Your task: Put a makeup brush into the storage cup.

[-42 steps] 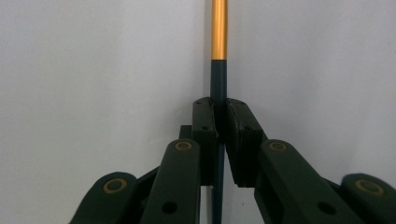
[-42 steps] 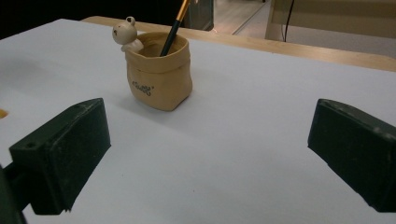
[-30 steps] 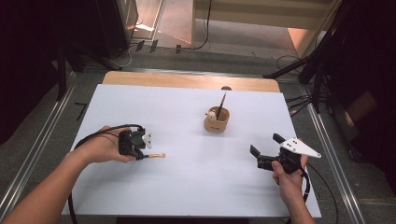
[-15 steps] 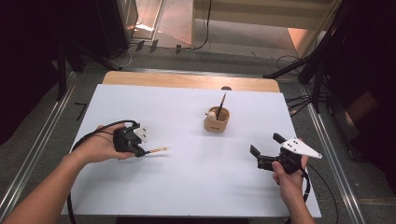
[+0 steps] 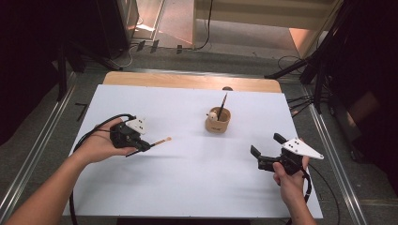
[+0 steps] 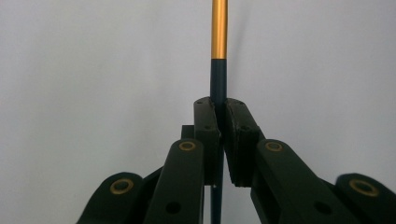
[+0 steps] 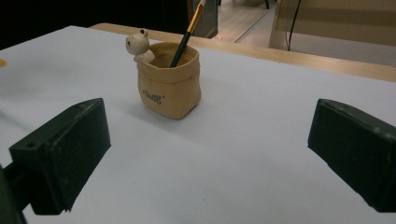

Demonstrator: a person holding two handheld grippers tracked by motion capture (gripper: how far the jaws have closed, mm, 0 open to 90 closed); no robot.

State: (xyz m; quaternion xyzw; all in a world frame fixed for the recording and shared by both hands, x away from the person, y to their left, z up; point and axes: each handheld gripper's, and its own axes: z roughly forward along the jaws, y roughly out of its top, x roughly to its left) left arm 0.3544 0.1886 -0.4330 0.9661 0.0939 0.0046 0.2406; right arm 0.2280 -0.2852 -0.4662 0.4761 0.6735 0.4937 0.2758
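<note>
Paintbrush (image 6: 218, 70) clamped in left tongs (image 5: 146, 146), off the table.

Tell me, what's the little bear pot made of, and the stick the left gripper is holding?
The bear pot looks like matte tan ceramic or resin shaped like a sack: its soft folds stay stiff and there is printed lettering on the front. The stick is a pencil or brush handle, probably painted wood, dark and glossy, with a shiny gold band that could be metal.

Small dark script on the tan pot (image 7: 169, 87), too blurred to read
</note>
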